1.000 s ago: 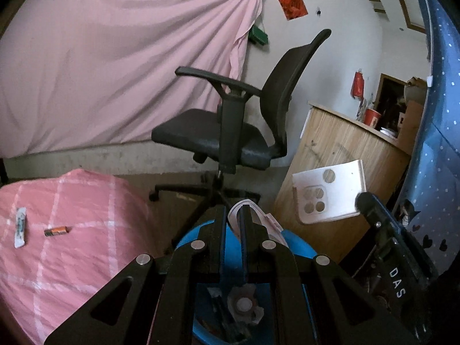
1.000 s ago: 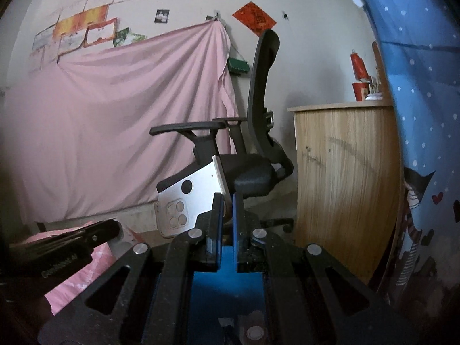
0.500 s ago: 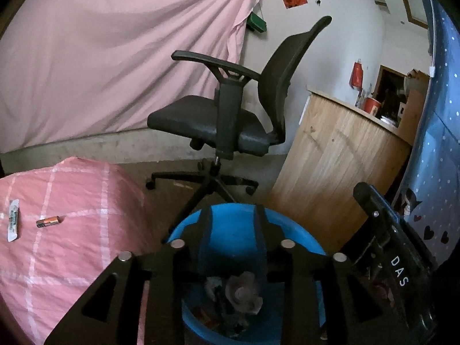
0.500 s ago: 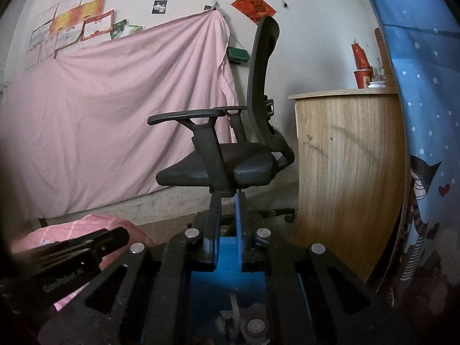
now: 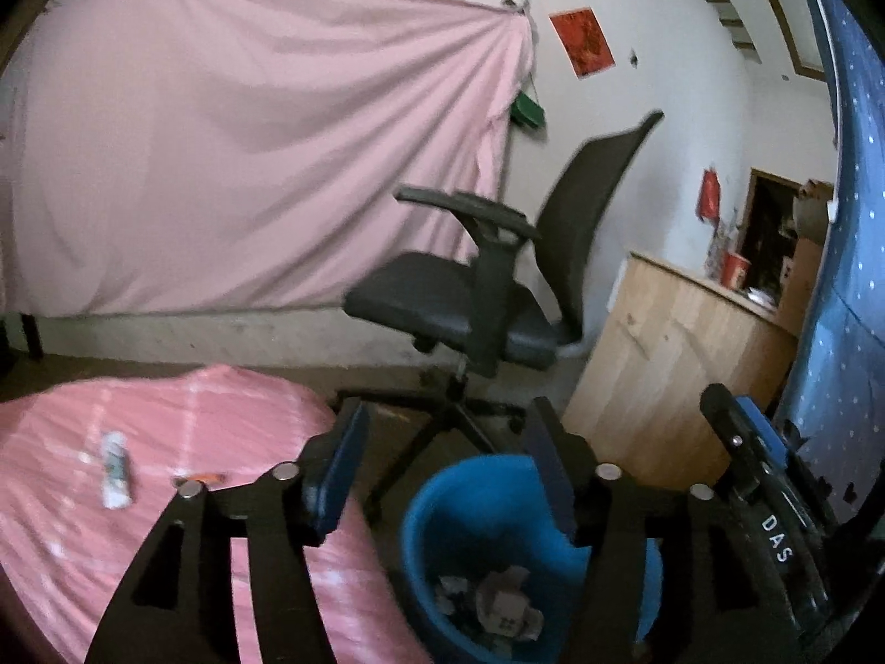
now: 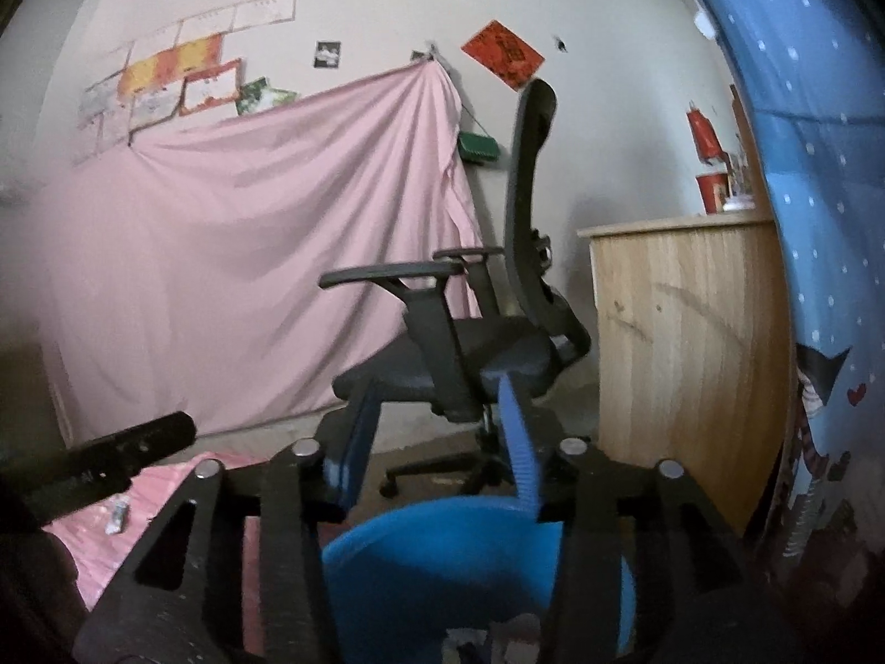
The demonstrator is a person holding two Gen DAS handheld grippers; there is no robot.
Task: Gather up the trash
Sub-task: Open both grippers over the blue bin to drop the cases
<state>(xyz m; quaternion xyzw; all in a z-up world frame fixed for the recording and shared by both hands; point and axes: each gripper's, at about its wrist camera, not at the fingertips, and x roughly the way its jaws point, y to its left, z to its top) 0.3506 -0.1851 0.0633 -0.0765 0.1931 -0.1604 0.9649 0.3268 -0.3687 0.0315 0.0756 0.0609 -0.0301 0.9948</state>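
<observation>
Both tools stand spread wide and hold nothing: the left gripper [image 5: 448,442] and the right gripper [image 6: 437,426] hang above the round blue plastic bin [image 5: 475,503], which holds crumpled paper scraps [image 5: 498,603]. White letters "DAS" mark the right tool's black body at the left view's edge. A small white wrapper [image 5: 115,470] and an orange battery [image 5: 199,478] lie on the pink checked cloth [image 5: 166,553] beside the bin.

Your left tongs [image 5: 442,459] and right tongs [image 6: 437,442] are hanging above the bin [image 5: 475,503], which is holding crumpled paper [image 5: 498,597]. The bed [image 5: 166,420] is lying left of it, carrying a wrapper [image 5: 115,469] and battery [image 5: 200,478]; the chair [image 5: 487,299] is standing behind, the cabinet [image 5: 669,365] right.
</observation>
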